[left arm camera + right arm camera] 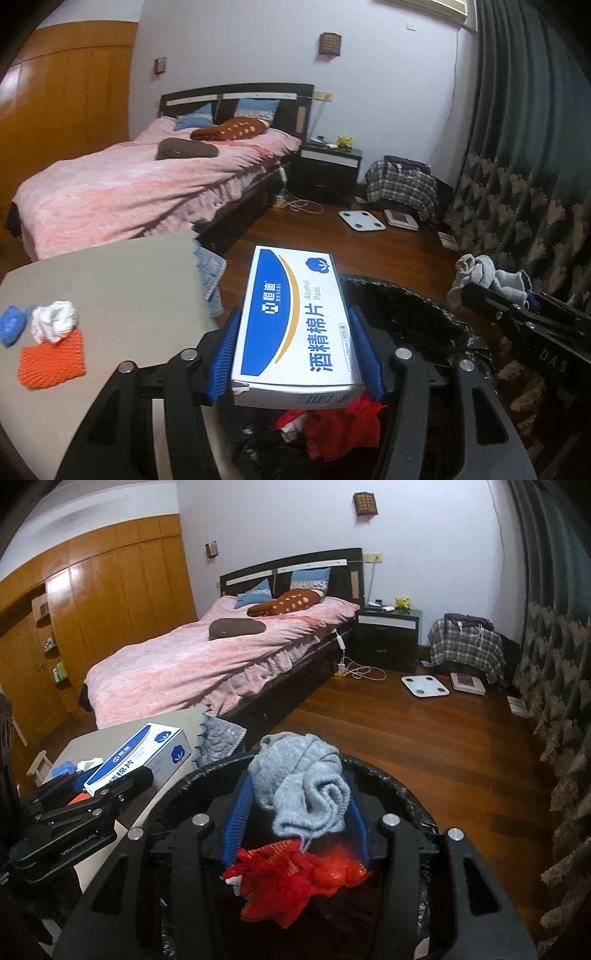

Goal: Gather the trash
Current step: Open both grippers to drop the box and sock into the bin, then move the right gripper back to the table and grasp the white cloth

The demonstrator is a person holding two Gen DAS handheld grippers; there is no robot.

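My left gripper (295, 325) is shut on a white and blue alcohol-pad box (295, 317) and holds it over the black-lined trash bin (424, 314). The box also shows in the right wrist view (140, 757). My right gripper (299, 794) is shut on a crumpled grey cloth (303, 782) above the same bin (406, 794). Red trash (291, 878) lies inside the bin. On the grey table (122, 273) lie a blue wad (13, 323), a white crumpled tissue (55, 319) and an orange foam net (51, 358).
A bed with a pink cover (207, 657) stands behind the table. A dark nightstand (388, 635), a white scale (424, 686) and a plaid-covered pile (467, 646) sit on the wood floor. Dark curtains (554, 664) hang at right.
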